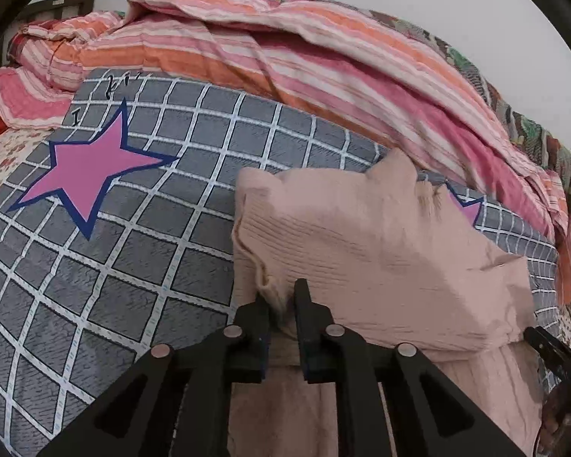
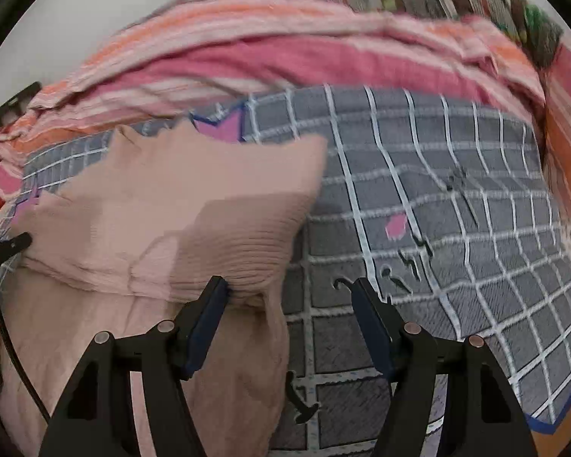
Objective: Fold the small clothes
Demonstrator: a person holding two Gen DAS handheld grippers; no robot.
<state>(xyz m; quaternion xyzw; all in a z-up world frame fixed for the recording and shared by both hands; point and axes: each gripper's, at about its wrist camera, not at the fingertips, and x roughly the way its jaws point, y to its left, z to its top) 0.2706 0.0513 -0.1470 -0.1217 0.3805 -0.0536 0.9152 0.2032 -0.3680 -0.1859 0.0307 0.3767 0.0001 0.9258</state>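
Garment: a pale pink ribbed knit point(image 1: 380, 243) lay part-folded on the grey checked bedcover point(image 1: 133, 266), its upper layer turned over the lower.
Left claw point(image 1: 281, 297): pressed together, pinching the knit's frayed edge.
Right claw point(image 2: 291, 291): spread wide; its left finger touched the knit's ribbed fold.
Behind: a striped pink-and-orange quilt point(image 1: 285, 49) lay bunched.
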